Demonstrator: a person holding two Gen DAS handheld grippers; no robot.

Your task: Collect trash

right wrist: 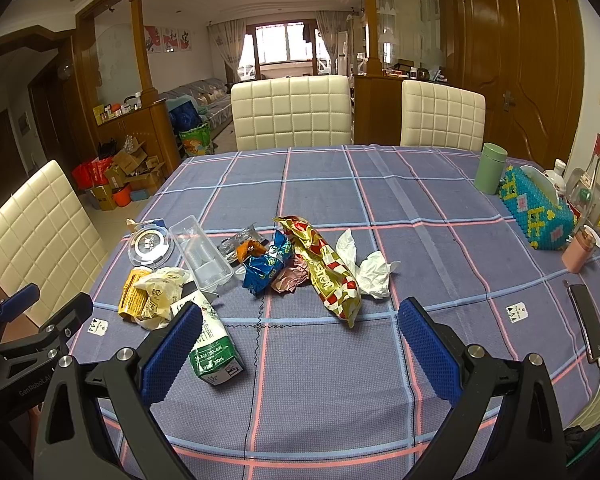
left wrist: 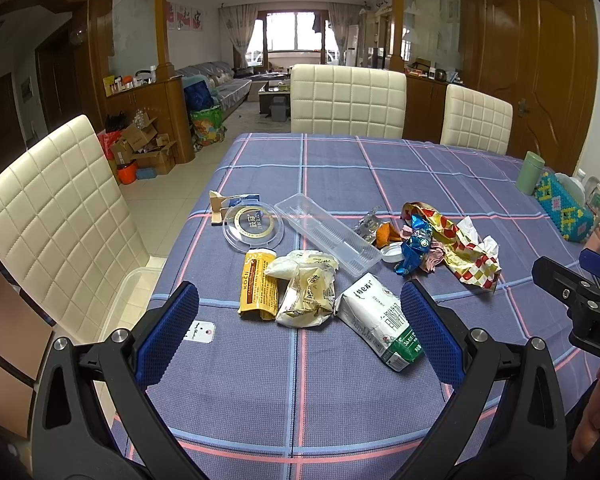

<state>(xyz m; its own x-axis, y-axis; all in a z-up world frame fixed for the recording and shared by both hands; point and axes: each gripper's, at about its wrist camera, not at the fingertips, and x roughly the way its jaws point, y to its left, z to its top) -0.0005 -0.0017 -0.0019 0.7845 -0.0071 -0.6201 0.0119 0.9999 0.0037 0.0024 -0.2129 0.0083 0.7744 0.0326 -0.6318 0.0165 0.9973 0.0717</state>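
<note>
Nothing collected yet: left gripper (left wrist: 299, 314) and right gripper (right wrist: 300, 328) both spread, empty. Trash pile mid-table; milk carton (left wrist: 380, 320) nearest, at left's 1 o'clock. Next: descend, straddle it.

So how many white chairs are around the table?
3. One chair stands at the far side, a second chair is beside it toward the wooden door, and a third chair is along the left edge. Others may be out of view.

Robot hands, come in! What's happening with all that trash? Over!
Left gripper open, right gripper open, both empty. Trash on tablecloth untouched: milk carton, gold wrapper, tissue. Nothing in the way. Over.
</note>
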